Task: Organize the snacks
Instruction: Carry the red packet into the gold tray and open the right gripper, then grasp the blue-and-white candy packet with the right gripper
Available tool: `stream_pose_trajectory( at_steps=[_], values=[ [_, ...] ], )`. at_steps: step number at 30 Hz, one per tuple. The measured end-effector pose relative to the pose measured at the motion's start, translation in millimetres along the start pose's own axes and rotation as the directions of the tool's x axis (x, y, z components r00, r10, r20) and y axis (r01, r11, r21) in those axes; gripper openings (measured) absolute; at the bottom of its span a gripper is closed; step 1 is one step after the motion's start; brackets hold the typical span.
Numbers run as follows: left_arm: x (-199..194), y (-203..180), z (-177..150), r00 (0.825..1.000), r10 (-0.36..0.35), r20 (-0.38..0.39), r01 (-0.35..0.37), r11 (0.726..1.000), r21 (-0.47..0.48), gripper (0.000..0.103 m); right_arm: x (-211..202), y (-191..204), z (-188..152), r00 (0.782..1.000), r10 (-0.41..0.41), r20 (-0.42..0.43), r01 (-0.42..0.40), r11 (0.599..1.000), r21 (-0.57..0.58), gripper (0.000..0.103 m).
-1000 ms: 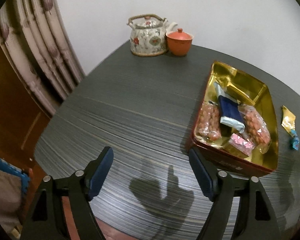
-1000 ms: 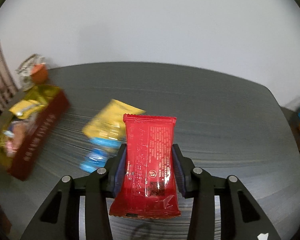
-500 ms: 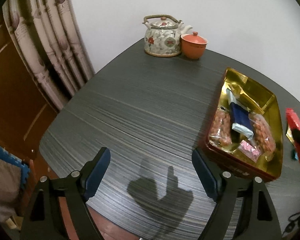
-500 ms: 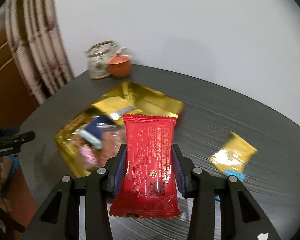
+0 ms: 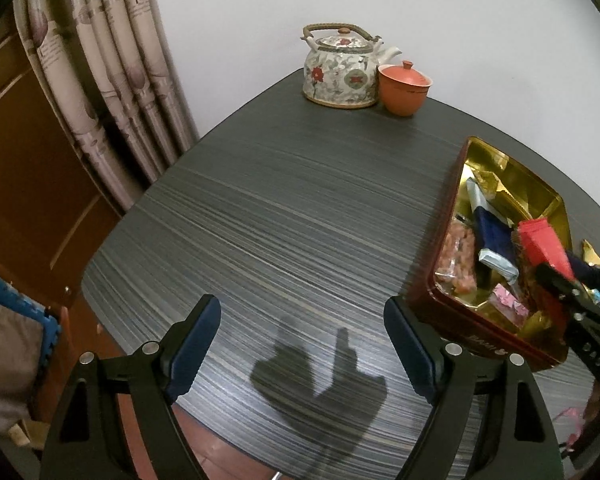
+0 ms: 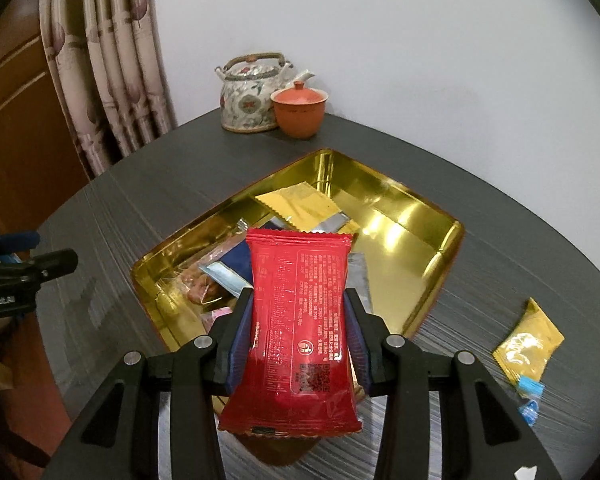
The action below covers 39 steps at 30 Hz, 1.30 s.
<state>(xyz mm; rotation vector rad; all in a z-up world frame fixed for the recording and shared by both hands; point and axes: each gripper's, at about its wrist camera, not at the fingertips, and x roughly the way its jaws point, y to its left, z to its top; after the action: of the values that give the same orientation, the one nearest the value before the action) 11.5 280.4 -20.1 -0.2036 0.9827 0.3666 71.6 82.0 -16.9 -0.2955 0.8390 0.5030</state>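
Behind tin [image 6: 440, 248]: teapot [image 6: 252, 100], lidded cup [image 6: 298, 114].

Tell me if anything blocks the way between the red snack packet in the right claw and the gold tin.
Nothing visible does. The right claw holds the red packet right over the open gold tin, which has no lid on. Only snacks already dropped in lie beneath, with bare gold floor toward its far right corner. The left claw is open, off to the side.
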Motion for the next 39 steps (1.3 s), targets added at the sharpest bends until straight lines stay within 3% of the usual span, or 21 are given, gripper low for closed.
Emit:
stream_pose_trajectory(
  at_steps=[15,27,34,39],
  values=[
    [1,-1,2,1.0,-0.011,-0.008,0.011,1.0,-0.004,0.084,10,6,-5,1.0,-0.013,-0.02,0.013,1.0,-0.027,0.045],
    [1,-2,1,1.0,-0.007,-0.009,0.007,1.0,-0.007,0.084,-11,-3,-1,0.999,0.011,0.031,-0.012,1.0,0.018,0.055],
    [1,0,1,1.0,-0.009,-0.01,0.009,1.0,-0.005,0.084,-38,-39,-10,0.997,-0.025,0.073,0.017,0.995,0.103,0.055],
    [1,0,2,1.0,-0.008,-0.009,0.008,1.0,-0.002,0.084,-44,-90,-30,0.991,-0.127,0.049,0.116,0.976,0.185,0.055]
  ],
)
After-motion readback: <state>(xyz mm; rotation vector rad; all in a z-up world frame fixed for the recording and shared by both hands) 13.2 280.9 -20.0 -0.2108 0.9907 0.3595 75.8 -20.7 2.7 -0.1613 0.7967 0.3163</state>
